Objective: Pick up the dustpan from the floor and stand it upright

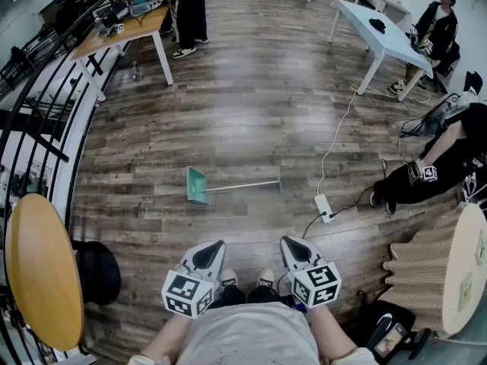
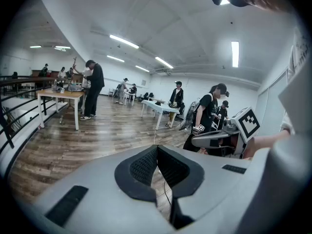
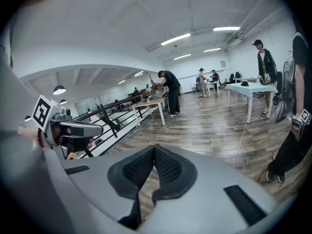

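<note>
Green long-handled dustpan (image 1: 199, 185) flat on floor

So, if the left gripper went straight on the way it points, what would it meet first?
Probably bare wooden floor, near or beyond the dustpan; nothing stands nearer, though depth is unclear.

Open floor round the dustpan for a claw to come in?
Bare floor between dustpan and the person's shoes, and beyond it up to the white table. Crowded right of its handle: power strip and cable.
</note>
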### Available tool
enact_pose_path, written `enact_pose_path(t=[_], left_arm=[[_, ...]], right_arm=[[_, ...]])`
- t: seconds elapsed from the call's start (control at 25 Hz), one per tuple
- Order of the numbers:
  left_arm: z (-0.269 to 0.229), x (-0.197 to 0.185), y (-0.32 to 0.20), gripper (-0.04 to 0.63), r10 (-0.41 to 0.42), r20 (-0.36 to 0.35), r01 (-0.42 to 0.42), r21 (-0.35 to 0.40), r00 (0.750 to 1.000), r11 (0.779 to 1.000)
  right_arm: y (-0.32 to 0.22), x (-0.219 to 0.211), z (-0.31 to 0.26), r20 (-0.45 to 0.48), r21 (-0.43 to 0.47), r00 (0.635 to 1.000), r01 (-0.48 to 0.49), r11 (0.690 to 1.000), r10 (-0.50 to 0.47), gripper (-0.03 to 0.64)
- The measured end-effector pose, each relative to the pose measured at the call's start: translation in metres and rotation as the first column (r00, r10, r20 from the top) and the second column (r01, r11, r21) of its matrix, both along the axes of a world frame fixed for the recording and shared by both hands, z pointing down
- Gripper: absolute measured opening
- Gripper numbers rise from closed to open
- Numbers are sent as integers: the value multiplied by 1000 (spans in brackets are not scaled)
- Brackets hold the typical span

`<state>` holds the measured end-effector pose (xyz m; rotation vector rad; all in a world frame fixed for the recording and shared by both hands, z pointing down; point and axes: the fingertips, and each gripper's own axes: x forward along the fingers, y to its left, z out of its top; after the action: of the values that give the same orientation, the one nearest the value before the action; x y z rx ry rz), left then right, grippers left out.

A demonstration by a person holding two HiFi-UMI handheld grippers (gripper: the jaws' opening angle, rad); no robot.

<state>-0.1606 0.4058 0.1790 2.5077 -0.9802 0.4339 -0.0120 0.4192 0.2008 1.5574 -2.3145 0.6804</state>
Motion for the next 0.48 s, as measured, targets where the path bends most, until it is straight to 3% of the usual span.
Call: enact_pose_path(t=[0.48], left_arm=[[1, 3, -4, 25, 27, 1, -27, -3, 1000, 1000]], right_arm=[[-3, 6, 2, -4, -4, 999, -32, 999, 32, 26]])
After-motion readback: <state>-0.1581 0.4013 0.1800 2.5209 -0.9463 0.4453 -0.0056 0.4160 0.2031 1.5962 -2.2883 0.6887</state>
